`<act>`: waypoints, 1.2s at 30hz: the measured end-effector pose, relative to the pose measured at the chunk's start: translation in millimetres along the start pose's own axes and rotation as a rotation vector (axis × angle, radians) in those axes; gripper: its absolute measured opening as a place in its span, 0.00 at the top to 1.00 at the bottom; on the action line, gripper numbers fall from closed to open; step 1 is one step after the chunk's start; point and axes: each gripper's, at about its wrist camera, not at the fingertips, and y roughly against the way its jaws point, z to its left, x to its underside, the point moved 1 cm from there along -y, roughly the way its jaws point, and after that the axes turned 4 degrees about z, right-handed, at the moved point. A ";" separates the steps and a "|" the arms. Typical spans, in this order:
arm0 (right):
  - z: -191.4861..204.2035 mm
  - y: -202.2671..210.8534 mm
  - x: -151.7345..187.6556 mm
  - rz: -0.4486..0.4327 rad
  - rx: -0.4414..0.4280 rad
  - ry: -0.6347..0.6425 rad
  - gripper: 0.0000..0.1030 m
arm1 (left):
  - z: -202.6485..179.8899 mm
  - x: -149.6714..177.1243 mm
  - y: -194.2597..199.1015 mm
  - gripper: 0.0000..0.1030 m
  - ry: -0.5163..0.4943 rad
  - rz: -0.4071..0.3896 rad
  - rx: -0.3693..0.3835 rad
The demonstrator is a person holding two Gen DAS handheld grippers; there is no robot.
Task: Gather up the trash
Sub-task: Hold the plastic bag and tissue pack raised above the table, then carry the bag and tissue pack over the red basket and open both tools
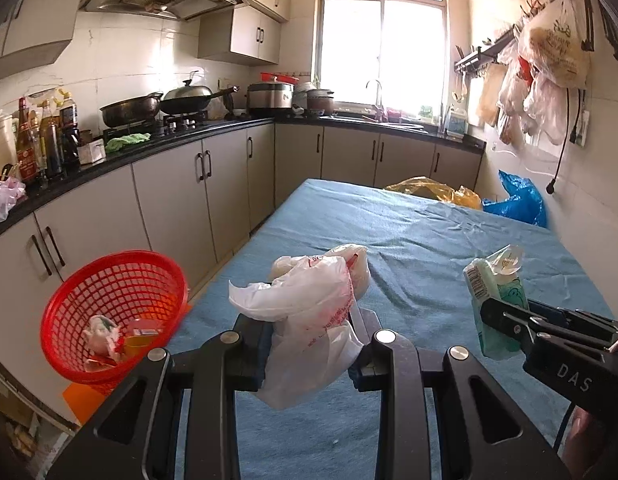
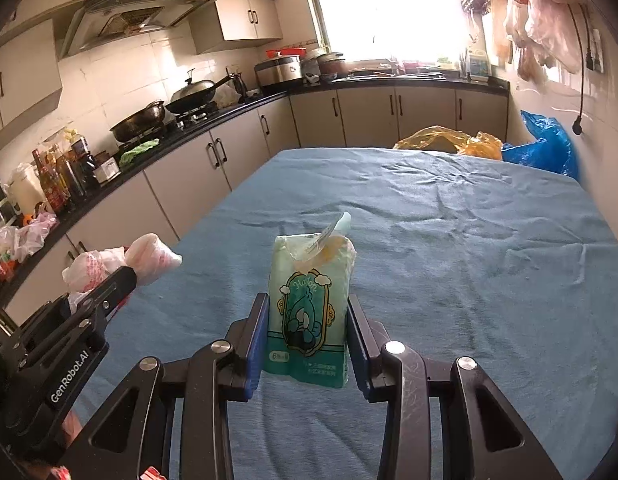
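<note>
My left gripper (image 1: 311,344) is shut on a crumpled white plastic bag with red print (image 1: 309,312) and holds it above the blue-covered table (image 1: 409,240). The bag also shows in the right wrist view (image 2: 121,262). My right gripper (image 2: 307,344) is shut on a green tissue packet (image 2: 309,320), held upright above the table. The packet also shows in the left wrist view (image 1: 497,304). A red mesh basket (image 1: 113,312) sits off the table's left edge, with some wrappers (image 1: 105,336) inside.
Yellow plastic bag (image 1: 433,190) and blue plastic bag (image 1: 517,200) lie past the table's far edge. A black kitchen counter (image 1: 149,152) with pans and bottles runs along the left and back. Plastic bags hang on the right wall (image 1: 541,80).
</note>
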 end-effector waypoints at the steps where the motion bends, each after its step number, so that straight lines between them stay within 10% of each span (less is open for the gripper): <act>1: 2.4 -0.6 0.6 0.005 -0.007 0.000 0.61 | 3.2 -0.5 2.3 0.72 0.006 -0.004 -0.004; 36: 222.3 -56.8 -46.6 0.138 -0.301 0.232 0.58 | 235.1 0.6 41.1 0.72 0.347 0.009 -0.209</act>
